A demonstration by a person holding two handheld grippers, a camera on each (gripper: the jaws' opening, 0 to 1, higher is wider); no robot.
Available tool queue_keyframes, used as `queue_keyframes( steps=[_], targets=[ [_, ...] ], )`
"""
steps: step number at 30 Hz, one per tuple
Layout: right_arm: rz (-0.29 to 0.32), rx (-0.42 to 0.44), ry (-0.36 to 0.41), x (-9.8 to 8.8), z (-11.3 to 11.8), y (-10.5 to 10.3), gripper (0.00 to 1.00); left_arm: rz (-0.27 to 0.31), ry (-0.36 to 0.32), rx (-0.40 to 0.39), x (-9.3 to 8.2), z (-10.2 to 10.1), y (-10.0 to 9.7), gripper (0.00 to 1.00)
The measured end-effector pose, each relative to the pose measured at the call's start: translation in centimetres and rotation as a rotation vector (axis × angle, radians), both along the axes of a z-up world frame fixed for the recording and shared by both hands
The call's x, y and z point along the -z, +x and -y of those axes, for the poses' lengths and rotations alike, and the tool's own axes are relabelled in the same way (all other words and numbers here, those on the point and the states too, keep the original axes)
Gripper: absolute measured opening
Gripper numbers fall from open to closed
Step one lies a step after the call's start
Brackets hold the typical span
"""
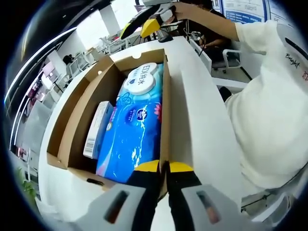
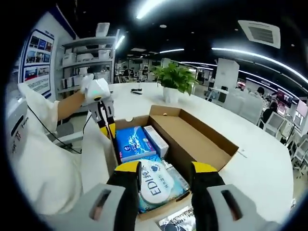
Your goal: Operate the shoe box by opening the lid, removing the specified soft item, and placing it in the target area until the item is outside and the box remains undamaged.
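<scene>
Two grippers, left gripper [image 1: 163, 167] clamping shoe box [image 1: 77, 120] wall

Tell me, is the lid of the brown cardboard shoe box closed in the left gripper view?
No, the brown cardboard shoe box is open, and the blue wet-wipes pack lies uncovered inside.

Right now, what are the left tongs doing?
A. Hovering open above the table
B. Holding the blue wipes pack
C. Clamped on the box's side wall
C: the left tongs are closed on the edge of the cardboard box, beside the blue wipes pack.
</scene>
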State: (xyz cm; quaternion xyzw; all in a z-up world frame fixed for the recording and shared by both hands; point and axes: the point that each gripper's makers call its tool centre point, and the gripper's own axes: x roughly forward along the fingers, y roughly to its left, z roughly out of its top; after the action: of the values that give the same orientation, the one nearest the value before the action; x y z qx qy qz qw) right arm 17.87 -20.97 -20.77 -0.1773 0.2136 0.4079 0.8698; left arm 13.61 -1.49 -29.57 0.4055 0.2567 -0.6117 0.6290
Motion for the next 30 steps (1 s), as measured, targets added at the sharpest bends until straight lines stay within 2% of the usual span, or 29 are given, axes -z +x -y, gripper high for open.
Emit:
queue_keyframes(
  steps=[3,5,7,12,16,18,20,22,27,28,29,30],
  targets=[
    [-0.025,-0.023,-0.005,0.5,-0.6,0.3,0.41,-0.002,0.004,0.003,0.0,0.0,-0.1,0.04],
    [-0.076,-0.047,-0.035,1.2,-0.8,0.0,0.44,-0.007,0.005,0.002,0.0,0.0,-0.1,0.04],
    [-0.077,-0.091,-0.085,1.6,-1.0,0.1,0.46,-0.005,0.006,0.002,0.0,0.1,-0.2,0.04],
    [-0.111,-0.117,-0.091,1.6,-2.1,0.7,0.46,0.003,-0.006,0.003,0.0,0.1,-0.2,0.04],
    [-0.089,-0.173,-0.147,1.3,-2.9,0.4,0.50,-0.002,-0.002,0.005,0.0,0.0,-0.2,0.04],
    [-0.057,-0.190,-0.133,0.9,-3.5,0.5,0.52,0.009,0.001,0.007,0.1,0.1,-0.3,0.04],
    [-0.071,-0.190,-0.140,1.3,-3.7,0.6,0.52,0.018,0.000,0.012,0.1,0.0,-0.2,0.04],
    [-0.085,-0.190,-0.166,1.8,-3.8,0.9,0.52,-0.001,0.002,0.019,0.0,0.0,-0.1,0.02],
    [-0.114,-0.237,-0.281,2.9,-3.4,0.4,0.54,-0.005,0.006,0.016,0.1,-0.1,-0.1,0.02],
    [-0.091,-0.297,-0.329,3.2,-3.6,0.1,0.57,-0.003,0.004,0.018,0.1,-0.1,-0.1,0.02],
    [-0.070,-0.310,-0.342,3.3,-3.7,0.2,0.59,-0.001,0.003,0.019,0.1,-0.1,-0.1,0.03],
    [-0.073,-0.308,-0.366,3.7,-3.5,0.4,0.59,0.000,0.003,0.018,0.1,-0.1,-0.1,0.03]
  ],
)
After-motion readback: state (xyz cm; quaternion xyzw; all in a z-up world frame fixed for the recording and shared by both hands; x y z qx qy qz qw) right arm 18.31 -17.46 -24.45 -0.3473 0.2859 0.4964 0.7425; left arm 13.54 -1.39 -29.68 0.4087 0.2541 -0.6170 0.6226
